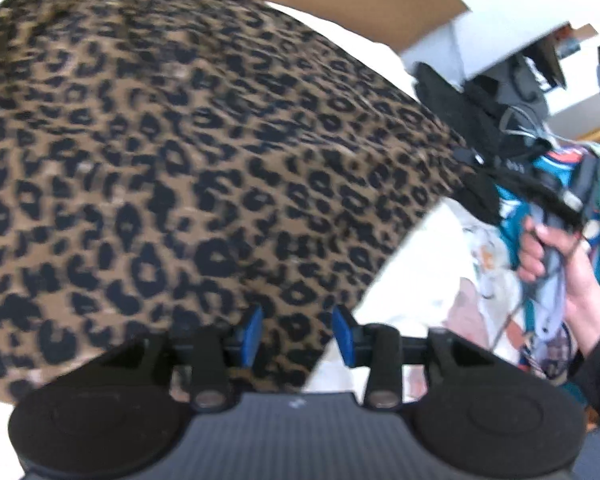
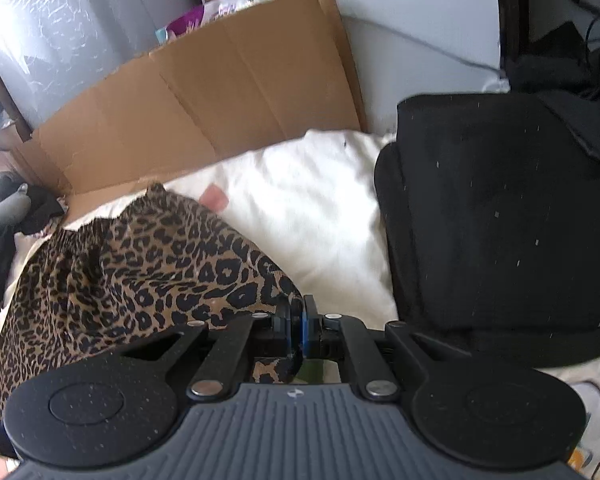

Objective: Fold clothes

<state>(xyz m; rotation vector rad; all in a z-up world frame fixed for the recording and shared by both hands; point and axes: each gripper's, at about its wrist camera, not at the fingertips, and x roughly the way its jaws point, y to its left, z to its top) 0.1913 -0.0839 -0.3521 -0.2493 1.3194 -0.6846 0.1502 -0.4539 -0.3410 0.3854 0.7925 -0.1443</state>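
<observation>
A leopard-print garment [image 1: 180, 160] lies spread on white bedding [image 2: 300, 208] and fills most of the left wrist view. My left gripper [image 1: 298, 334] hovers over its near edge, open, the blue pads [image 1: 252, 332] apart with fabric showing under the gap. In the right wrist view the garment [image 2: 140, 272] is bunched to the left, and my right gripper [image 2: 299, 328] is shut on its near corner. The left wrist view shows that gripper [image 1: 466, 157] pinching the garment's far right corner, with a hand [image 1: 548, 256] on its handle.
A folded black garment [image 2: 500, 220] lies on the bedding to the right. Flattened cardboard [image 2: 220, 96] leans against the wall behind. Colourful clothes [image 1: 516, 220] are heaped at the right, and dark items with cables [image 2: 572, 60] sit at the far right.
</observation>
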